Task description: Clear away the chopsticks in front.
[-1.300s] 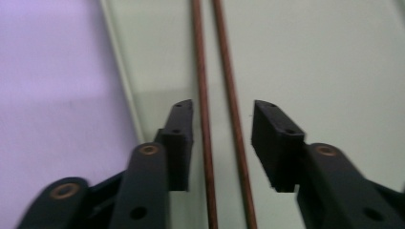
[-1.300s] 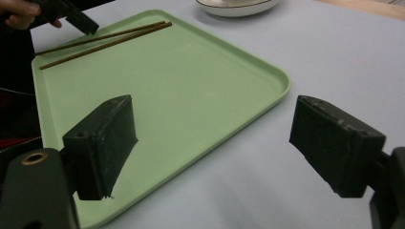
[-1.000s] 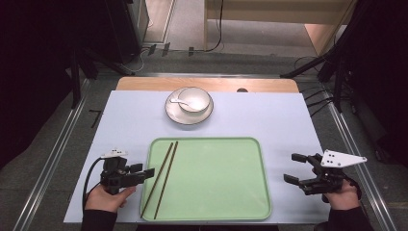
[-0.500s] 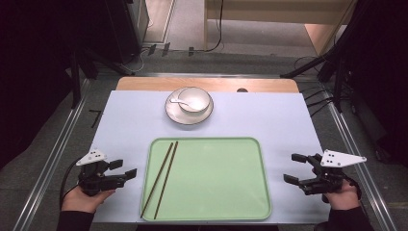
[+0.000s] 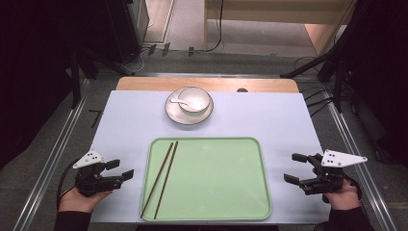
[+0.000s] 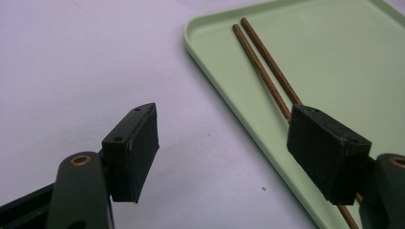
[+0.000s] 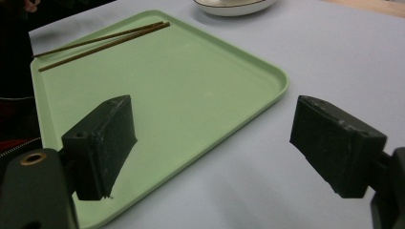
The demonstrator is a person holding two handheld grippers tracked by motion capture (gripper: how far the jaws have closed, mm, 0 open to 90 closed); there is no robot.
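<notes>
A pair of brown chopsticks lies side by side along the left part of a green tray, slanting from near its far left corner down toward its near edge, roughly the one-to-seven line on a clock face. In the left gripper view the chopsticks run under the right-hand jaw, which hides their lower stretch. The tray sits at the six o'clock side of the pale table; at twelve o'clock from it stands a white plate carrying a bowl and a white spoon, the spoon too small to make out well. In the right gripper view only the plate's near rim shows, cut off at the top. The left gripper rests at the tray's nine o'clock, held low in a hand, jaws spread apart and empty, pointing toward the tray. The right gripper sits at three o'clock in the other hand, jaws likewise wide and holding nothing, aimed at the tray.
</notes>
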